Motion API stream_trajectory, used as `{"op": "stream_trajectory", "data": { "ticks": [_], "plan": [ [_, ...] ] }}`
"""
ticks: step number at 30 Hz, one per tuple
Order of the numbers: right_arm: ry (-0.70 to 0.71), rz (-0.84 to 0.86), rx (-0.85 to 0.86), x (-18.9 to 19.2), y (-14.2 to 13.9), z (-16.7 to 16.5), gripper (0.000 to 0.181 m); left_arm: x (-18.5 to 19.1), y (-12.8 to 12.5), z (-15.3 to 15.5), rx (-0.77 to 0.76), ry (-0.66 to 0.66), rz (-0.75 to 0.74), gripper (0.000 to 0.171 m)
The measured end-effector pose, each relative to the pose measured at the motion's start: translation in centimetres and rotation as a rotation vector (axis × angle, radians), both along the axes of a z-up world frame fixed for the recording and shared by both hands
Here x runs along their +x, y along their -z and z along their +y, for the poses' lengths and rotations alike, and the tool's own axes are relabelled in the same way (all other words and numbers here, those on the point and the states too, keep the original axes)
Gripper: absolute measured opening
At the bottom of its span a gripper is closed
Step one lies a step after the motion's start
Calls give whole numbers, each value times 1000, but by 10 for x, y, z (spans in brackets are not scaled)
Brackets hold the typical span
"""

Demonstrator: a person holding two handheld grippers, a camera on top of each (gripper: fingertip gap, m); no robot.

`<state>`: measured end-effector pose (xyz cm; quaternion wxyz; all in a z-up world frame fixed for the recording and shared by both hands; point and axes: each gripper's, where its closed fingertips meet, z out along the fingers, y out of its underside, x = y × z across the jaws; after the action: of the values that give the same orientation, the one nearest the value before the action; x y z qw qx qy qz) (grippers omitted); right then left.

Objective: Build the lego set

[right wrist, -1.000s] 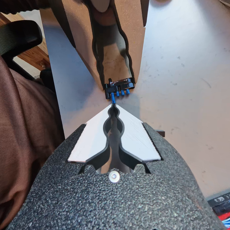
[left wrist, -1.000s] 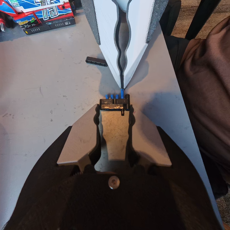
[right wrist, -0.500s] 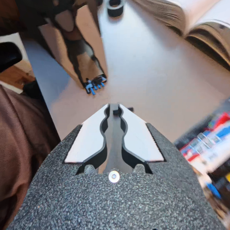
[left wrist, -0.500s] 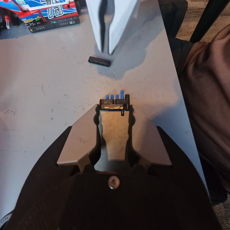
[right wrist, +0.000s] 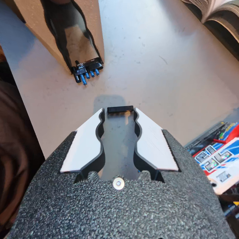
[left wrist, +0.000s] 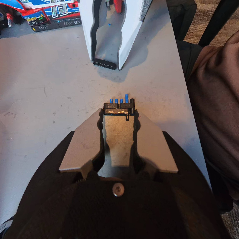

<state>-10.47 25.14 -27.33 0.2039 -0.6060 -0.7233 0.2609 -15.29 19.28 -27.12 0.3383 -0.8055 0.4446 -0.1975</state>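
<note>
My left gripper [left wrist: 118,113] is shut on a small black lego assembly [left wrist: 119,108] with several blue pins standing out of its far side, one longer than the rest. It is held just above the grey table [left wrist: 51,90]. The assembly also shows in the right wrist view [right wrist: 88,69] at the upper left. My right gripper [right wrist: 119,109] is open, its white fingers [right wrist: 89,130] straddling a black lego beam [right wrist: 120,108] that lies flat on the table. In the left wrist view the beam [left wrist: 104,65] lies between the white fingertips [left wrist: 90,51].
A lego box [left wrist: 49,16] with a red and blue car picture lies at the far left of the table, also low right in the right wrist view [right wrist: 217,155]. An open booklet [right wrist: 213,19] lies top right. A person in brown clothing [left wrist: 217,103] sits along the table's edge. The left gripper's tips are roughly 8 centimetres from the right gripper's.
My right gripper let go of the long blue pin, drew back from the assembly, opened and came down around the black beam. My left gripper has held still.
</note>
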Motion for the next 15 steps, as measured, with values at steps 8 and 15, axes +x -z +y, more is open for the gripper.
{"op": "stream_trajectory", "data": {
  "ticks": [8,15],
  "plan": [
    [-110,46,-54,-17,-2,-32,40,0,0,0,1,1,0,45],
    [-182,73,-42,-28,-2,-44,41,1,0,0,2,2,0,45]
  ]
}}
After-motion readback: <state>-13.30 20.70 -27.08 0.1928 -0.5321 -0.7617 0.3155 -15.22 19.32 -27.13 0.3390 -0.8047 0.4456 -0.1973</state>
